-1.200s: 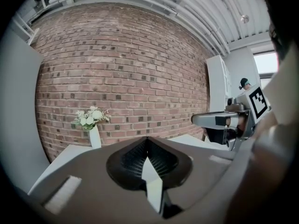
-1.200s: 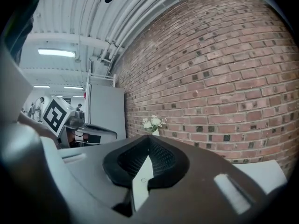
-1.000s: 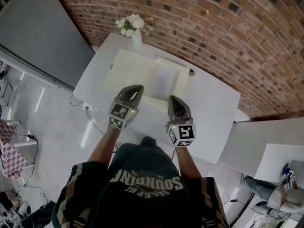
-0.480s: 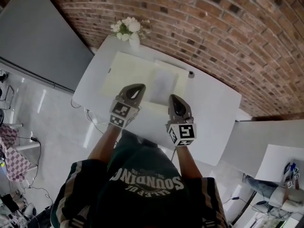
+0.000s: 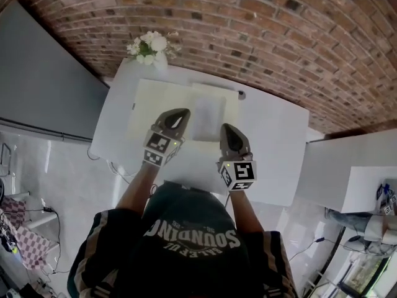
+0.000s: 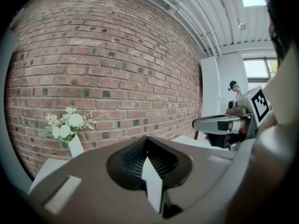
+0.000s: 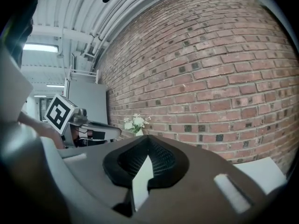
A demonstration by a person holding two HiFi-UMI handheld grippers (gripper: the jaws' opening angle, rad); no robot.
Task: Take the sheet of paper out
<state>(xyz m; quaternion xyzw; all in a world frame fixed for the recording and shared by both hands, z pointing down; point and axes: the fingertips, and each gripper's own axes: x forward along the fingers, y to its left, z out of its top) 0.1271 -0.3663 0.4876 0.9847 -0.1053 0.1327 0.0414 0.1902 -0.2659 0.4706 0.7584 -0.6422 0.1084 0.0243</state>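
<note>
Closing in now: the left gripper (image 5: 178,113) and right gripper (image 5: 226,129) have come forward over the pale mat (image 5: 155,98) on the white surface (image 5: 279,135), both with jaws pressed together on nothing. The sheet of paper (image 5: 208,113) lies flat between their tips, untouched. A flower vase (image 5: 152,47) and a small dark cylinder (image 5: 241,95) stand behind, out of the way.

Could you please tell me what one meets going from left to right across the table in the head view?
Vase of flowers → left gripper → sheet of paper → right gripper.
</note>
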